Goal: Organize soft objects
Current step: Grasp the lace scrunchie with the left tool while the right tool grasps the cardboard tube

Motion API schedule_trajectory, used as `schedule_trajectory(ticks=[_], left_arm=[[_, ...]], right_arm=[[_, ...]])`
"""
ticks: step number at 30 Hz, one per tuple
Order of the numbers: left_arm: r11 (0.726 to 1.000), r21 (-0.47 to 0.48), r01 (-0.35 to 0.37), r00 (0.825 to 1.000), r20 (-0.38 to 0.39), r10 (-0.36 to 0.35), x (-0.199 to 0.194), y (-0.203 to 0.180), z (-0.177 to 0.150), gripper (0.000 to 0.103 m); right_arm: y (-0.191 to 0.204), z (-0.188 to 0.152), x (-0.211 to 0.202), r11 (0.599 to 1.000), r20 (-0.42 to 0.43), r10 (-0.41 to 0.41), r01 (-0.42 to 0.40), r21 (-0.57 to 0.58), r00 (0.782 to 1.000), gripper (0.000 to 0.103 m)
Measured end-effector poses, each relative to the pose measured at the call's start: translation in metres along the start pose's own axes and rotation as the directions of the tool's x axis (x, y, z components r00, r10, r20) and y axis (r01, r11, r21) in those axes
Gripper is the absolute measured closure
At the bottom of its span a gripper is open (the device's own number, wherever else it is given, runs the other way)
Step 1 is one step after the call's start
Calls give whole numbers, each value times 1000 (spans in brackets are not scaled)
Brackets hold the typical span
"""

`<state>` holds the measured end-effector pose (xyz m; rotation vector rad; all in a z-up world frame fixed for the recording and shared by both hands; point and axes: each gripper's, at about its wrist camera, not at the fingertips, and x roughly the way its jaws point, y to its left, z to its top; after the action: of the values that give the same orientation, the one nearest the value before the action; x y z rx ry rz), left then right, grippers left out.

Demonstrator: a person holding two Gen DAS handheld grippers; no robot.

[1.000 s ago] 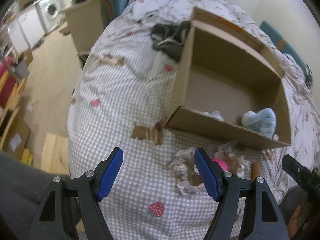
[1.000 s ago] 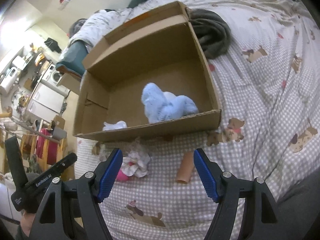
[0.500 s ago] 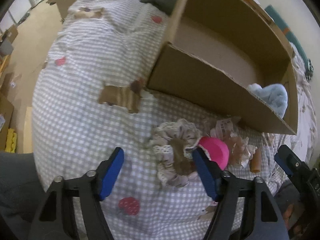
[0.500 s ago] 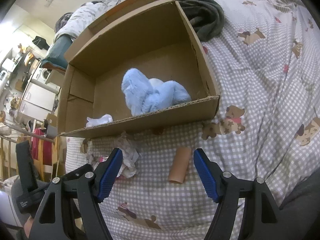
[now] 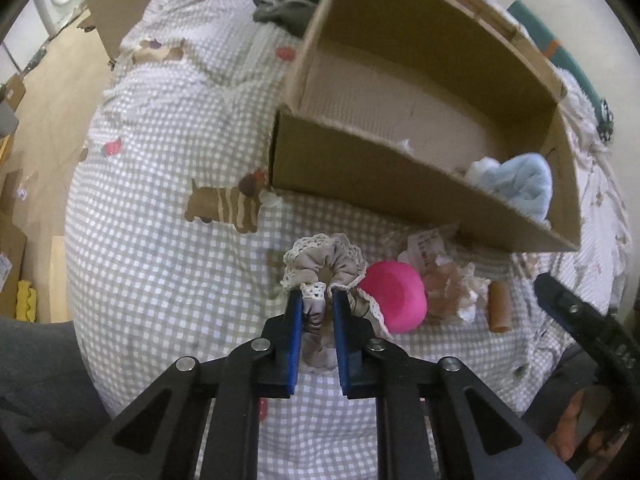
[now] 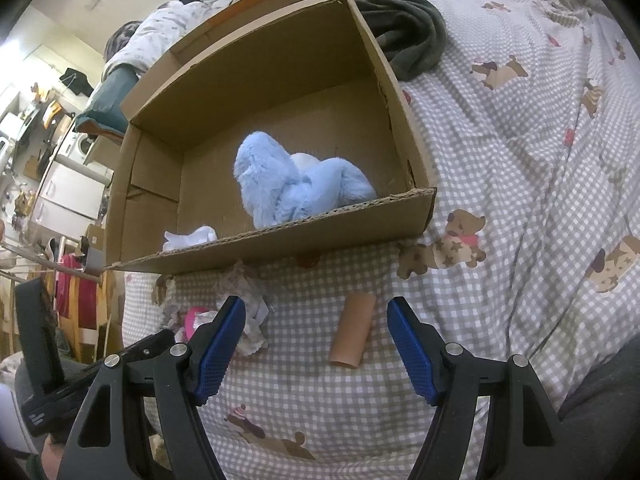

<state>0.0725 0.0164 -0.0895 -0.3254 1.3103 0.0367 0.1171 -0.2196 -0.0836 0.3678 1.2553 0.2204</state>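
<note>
My left gripper (image 5: 316,298) is shut on a beige lace-edged scrunchie (image 5: 324,264) that lies on the checked bed cover. A pink ball (image 5: 396,296) sits right beside it, with crumpled paper (image 5: 448,284) and a cardboard tube (image 5: 499,306) further right. The open cardboard box (image 5: 360,176) stands just beyond and holds a light blue plush toy (image 6: 296,184) and a small white item (image 6: 190,238). My right gripper (image 6: 316,332) is open and empty, hovering over the tube (image 6: 352,334) in front of the box (image 6: 280,246).
A dark grey garment (image 6: 404,40) lies behind the box's far right corner. The bed edge drops to the floor on the left (image 5: 48,120), with cardboard boxes and a washing machine beyond. The left gripper's body (image 6: 36,344) shows at the right wrist view's left edge.
My left gripper moved forward and down onto the scrunchie and closed on it. My right gripper shifted slightly closer to the box and stayed open.
</note>
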Motion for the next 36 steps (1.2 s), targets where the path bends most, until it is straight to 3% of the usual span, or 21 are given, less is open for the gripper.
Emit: schedule_trajectory(ticks=[5,10,13,23,26,30,34,36], left_arm=[[999,-25,22,991,130,-19,-33,9,2,90],[997,-71,7,963,268,12,-68,26,3,90],[993,-116,13,952,305,23,-82,41,5,90],[993,-115,6,967,253,23,-66,35,5,90],[992,-122,13,970,241,17,-63,36,7,90],[990,-138,12,978,208,18,-55,37,8,90],[991,-136,10,981,194,17,-51,35,9,90],[991,-131,9,982,188,16,-51,34,9,90]], right_arm=[[-2,-2,-1,1000,5,-19,19,-2,1000,26],[-6,-3,-8,1000,24,-20,20,1,1000,26],[-8,-4,-10,1000,27,-21,21,0,999,26],[-19,0,-2,999,-10,-27,27,37,1000,26],[-24,3,2,998,-24,7,-5,66,1000,41],[-23,3,14,999,-75,-2,6,52,997,47],[-13,0,30,997,-131,-75,72,-22,989,65],[-11,-2,39,993,-160,-116,109,-52,980,68]])
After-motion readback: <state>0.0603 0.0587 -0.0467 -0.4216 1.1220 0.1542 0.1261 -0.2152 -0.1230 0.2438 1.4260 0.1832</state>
